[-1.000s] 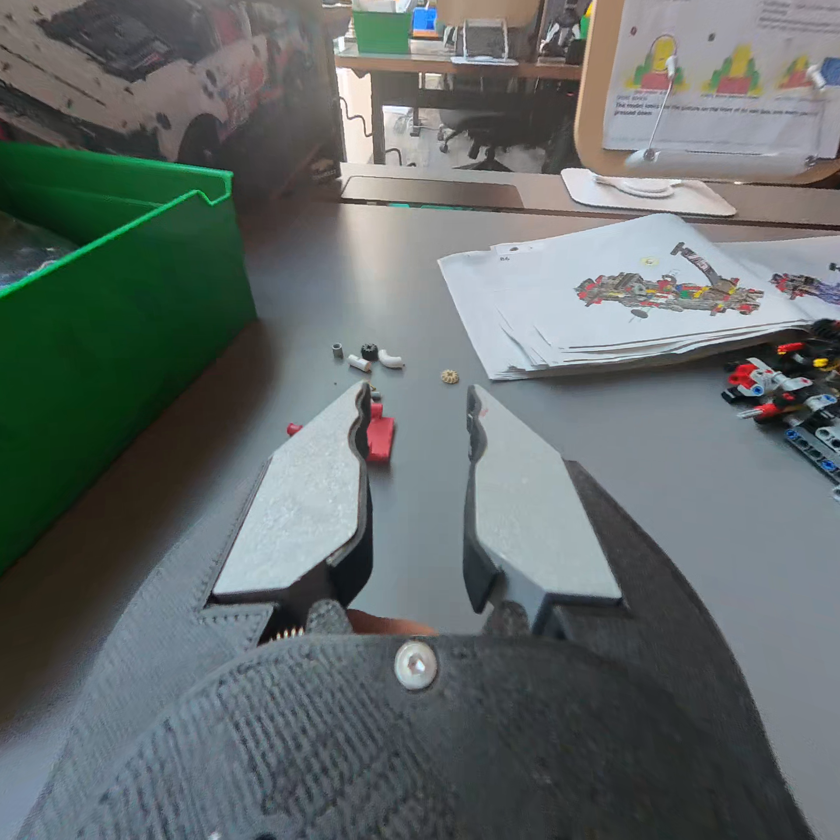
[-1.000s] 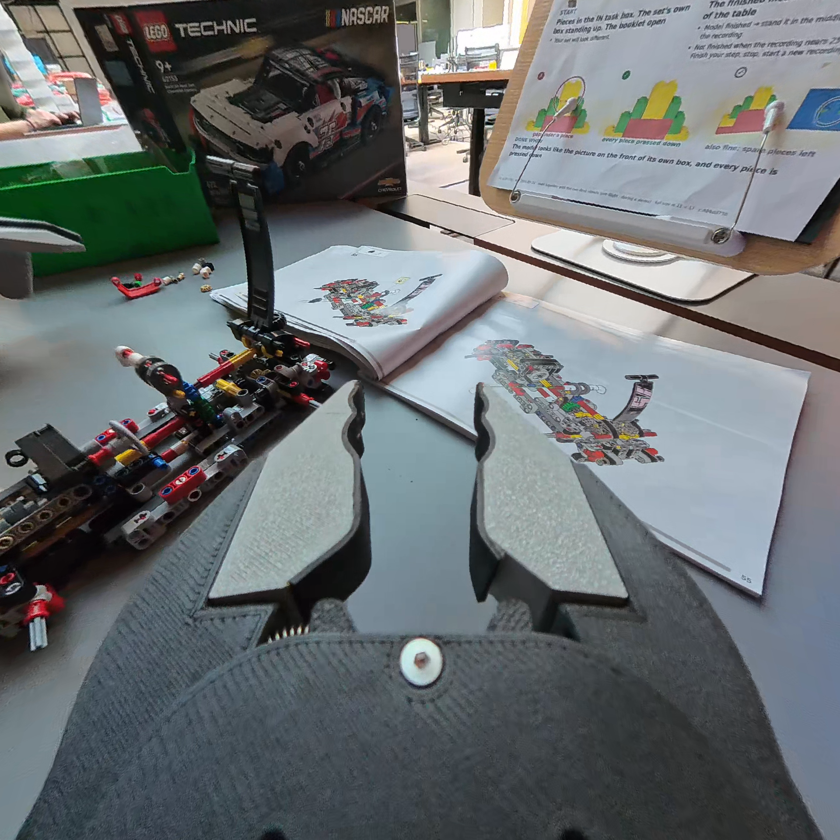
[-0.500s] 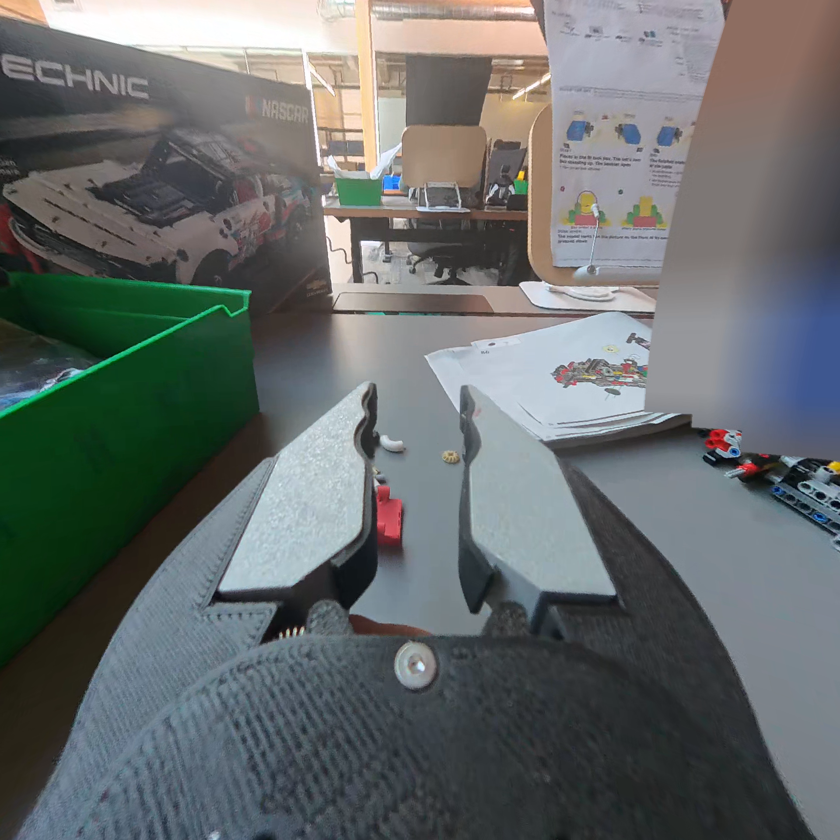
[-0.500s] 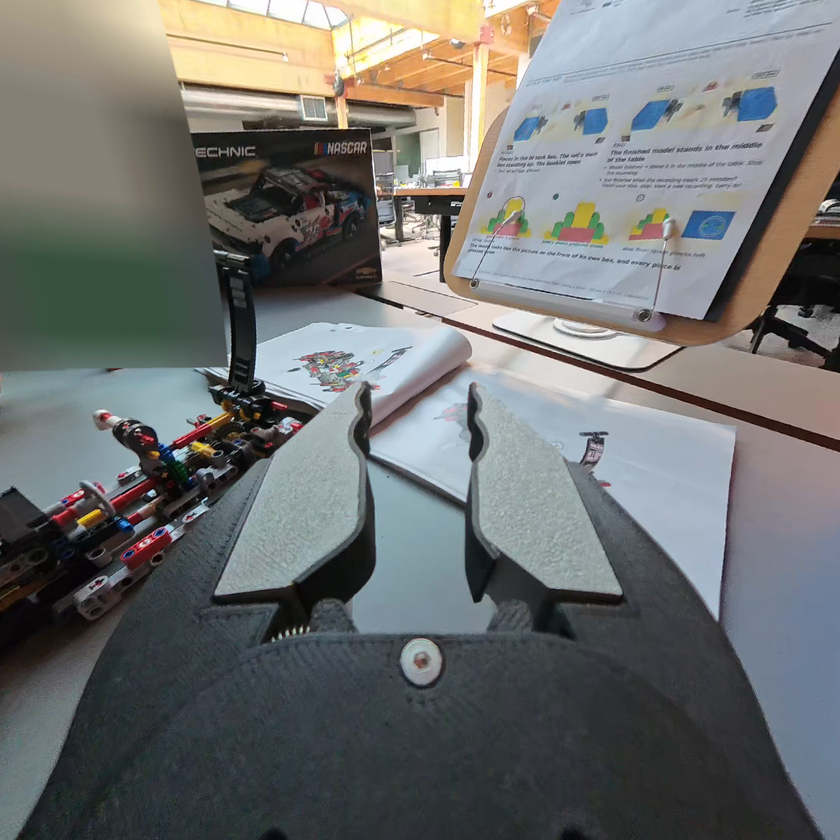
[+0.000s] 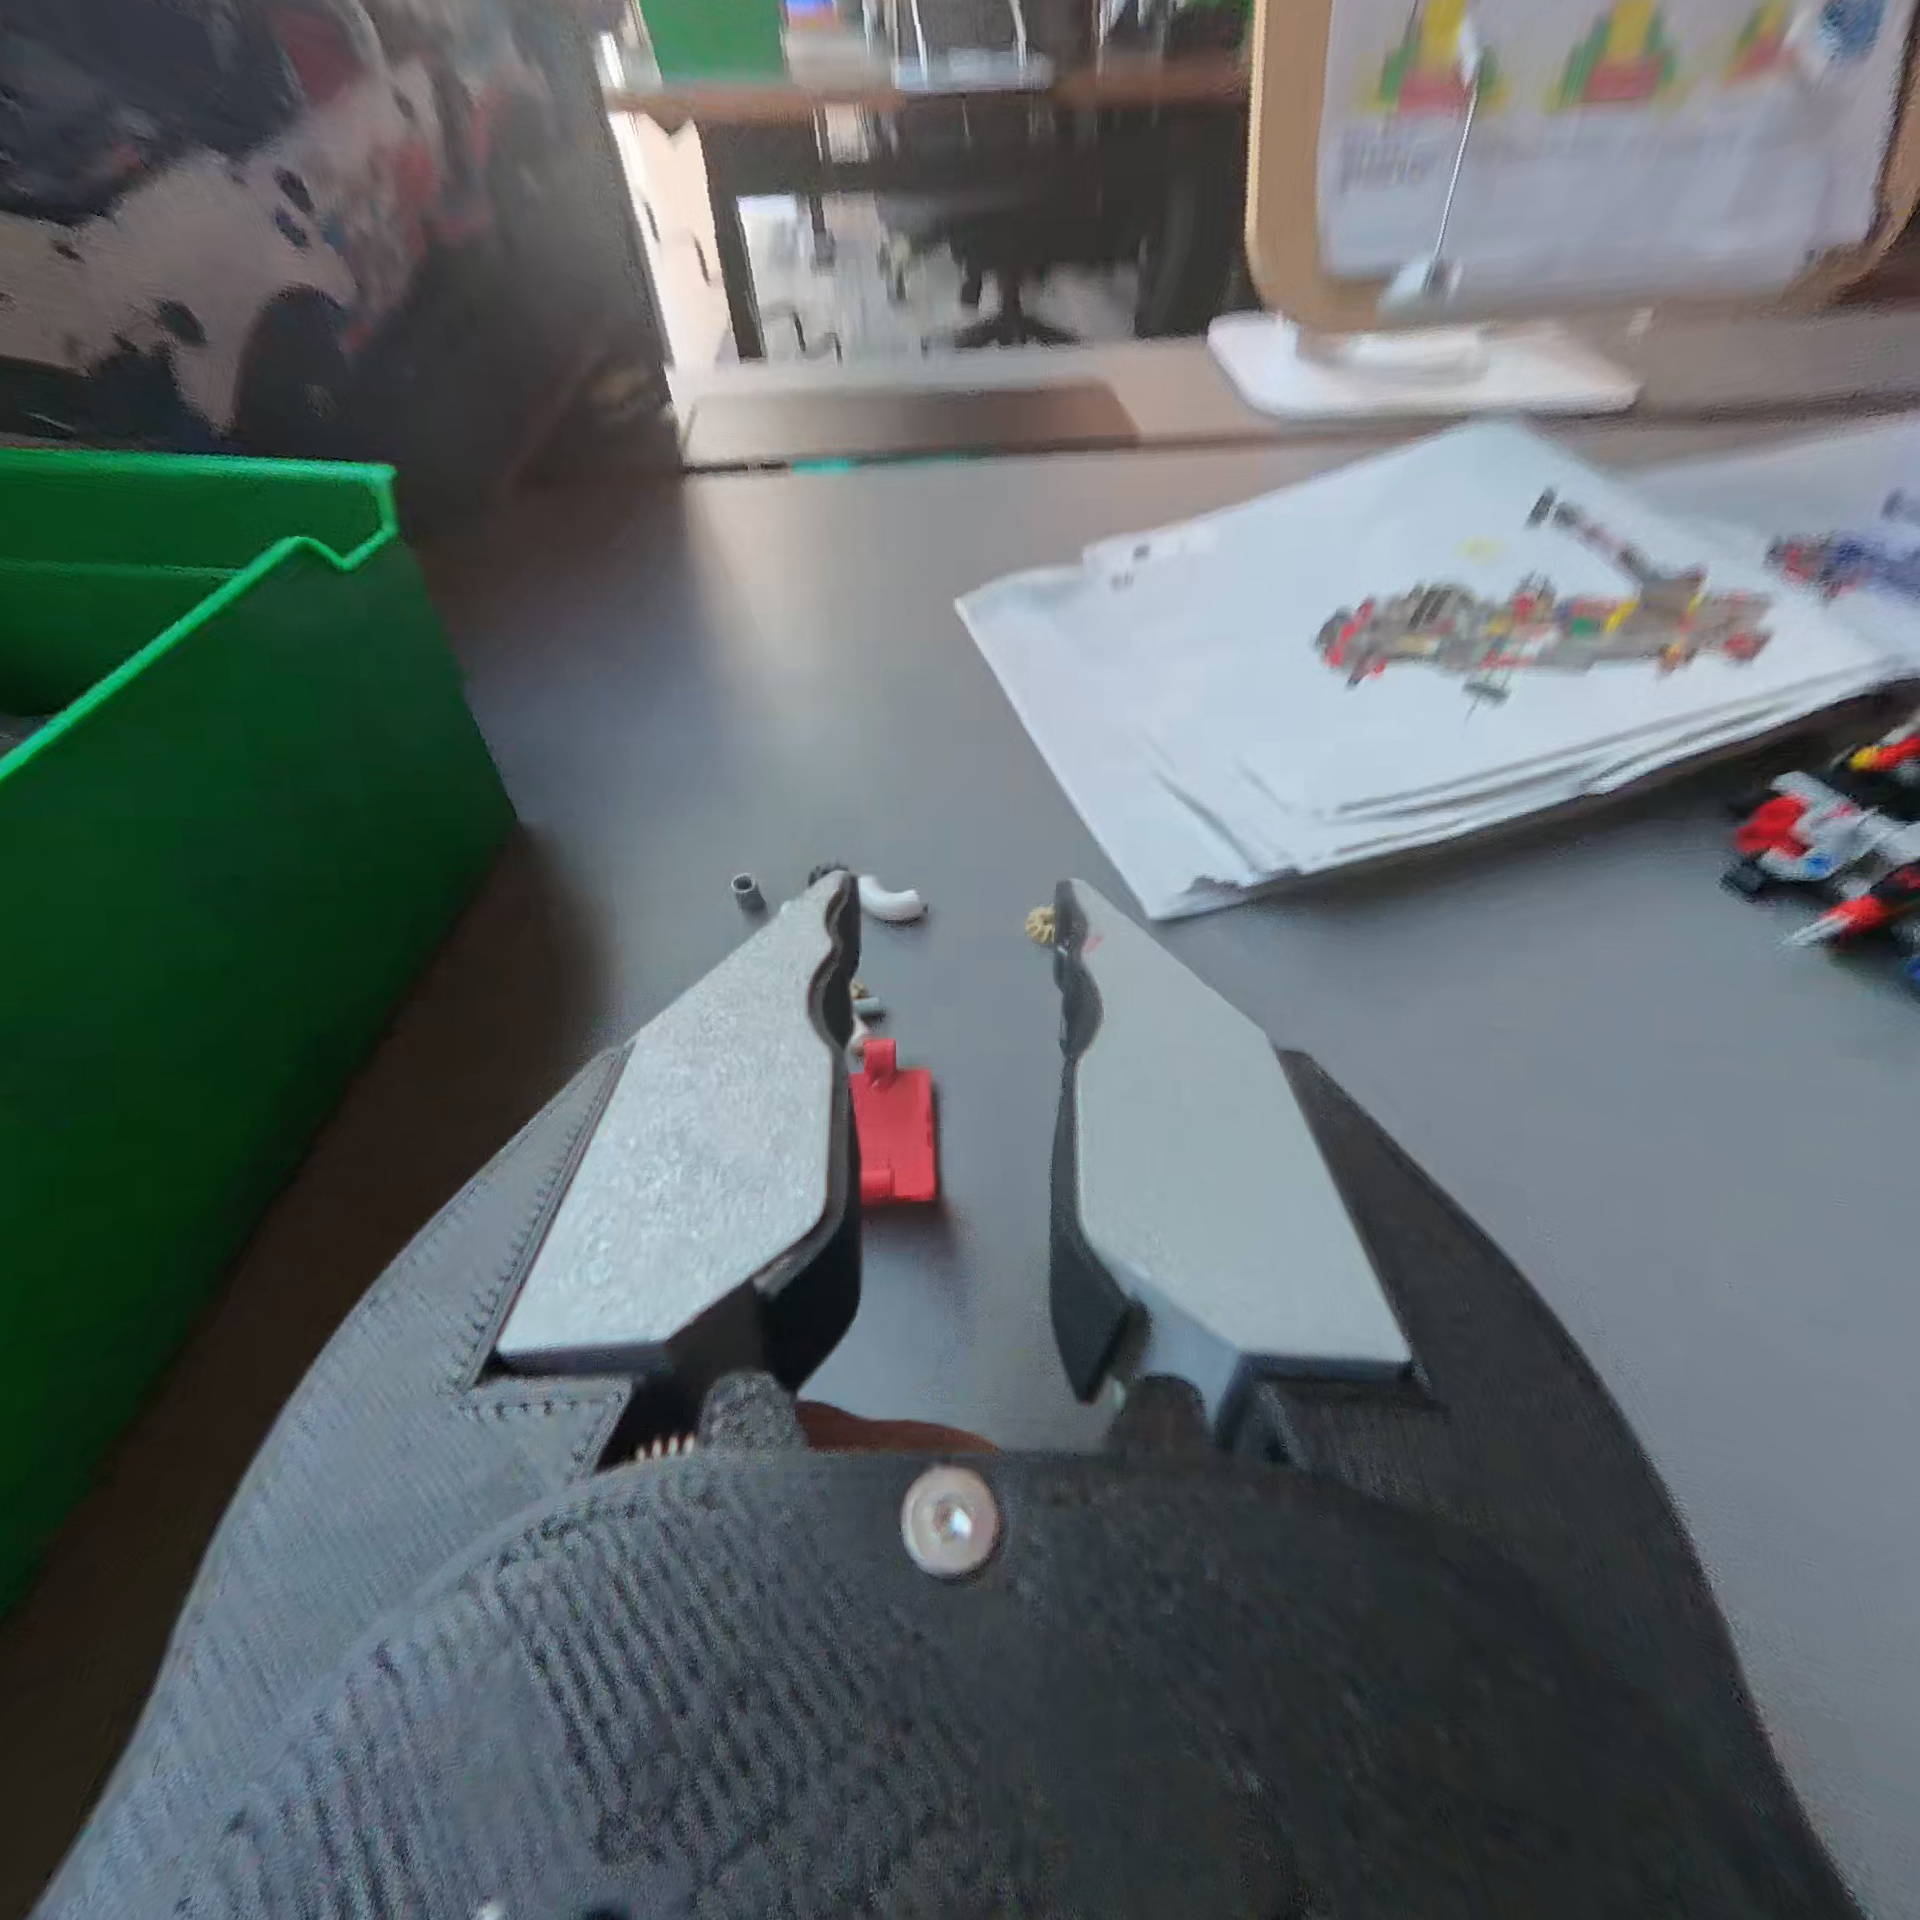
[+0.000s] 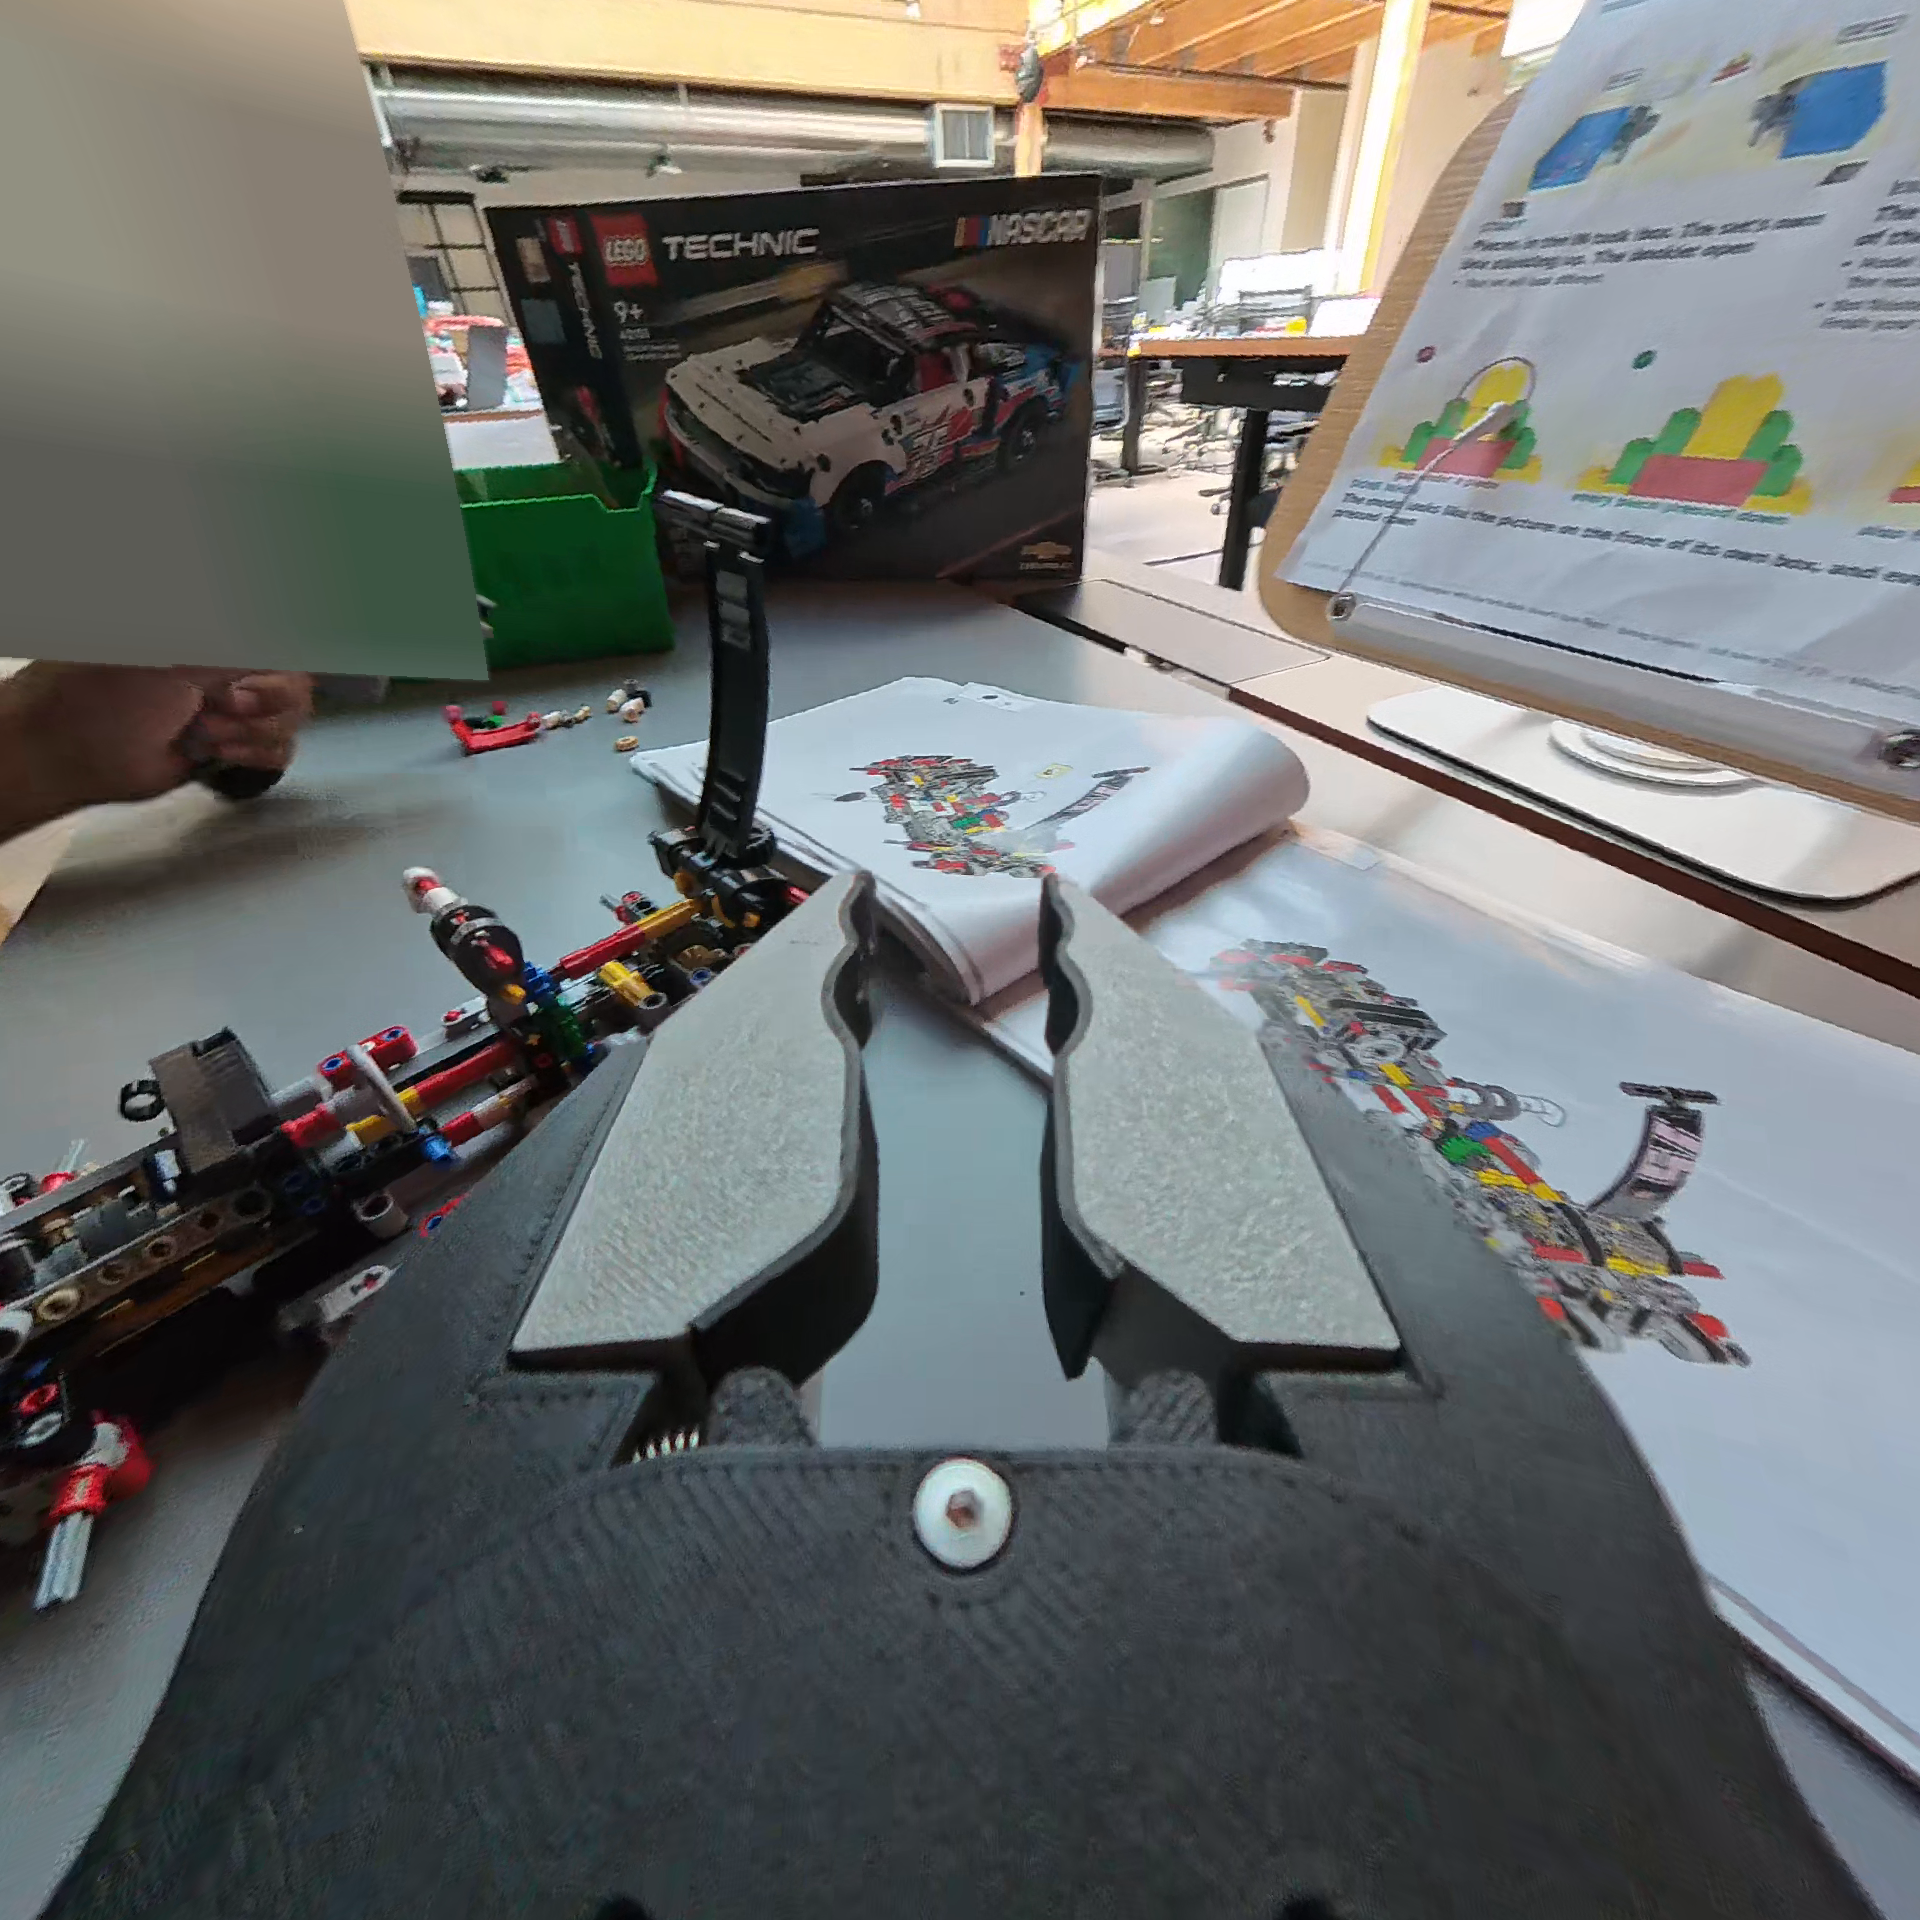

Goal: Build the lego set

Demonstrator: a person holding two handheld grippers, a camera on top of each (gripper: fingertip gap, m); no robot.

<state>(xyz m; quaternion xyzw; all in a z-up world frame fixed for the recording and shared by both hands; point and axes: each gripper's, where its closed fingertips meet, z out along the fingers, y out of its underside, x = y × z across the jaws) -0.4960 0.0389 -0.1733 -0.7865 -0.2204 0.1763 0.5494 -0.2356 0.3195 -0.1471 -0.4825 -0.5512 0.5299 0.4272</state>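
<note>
Between the spread, bare fingers of the left gripper (image 5: pixel 954 906), a red piece (image 5: pixel 896 1135) lies on the surface (image 5: pixel 1455 1091). Right gripper (image 6: pixel 951 902) fingers, also spread and bare, hang before the open booklet (image 6: pixel 1039 821), mid-frame.

Large readable print, brand logos and a small age mark stand on the front and the side of the dark upright cardboard box with a white race car picture (image 6: pixel 810 384). To the right of this box, the white printed sheet on the light wooden stand (image 6: pixel 1662 364) carries lines of black print, partly blurred. In front of the box, the open white paper booklet (image 6: pixel 997 790) has perhaps a tiny mark, too small to read.
</note>
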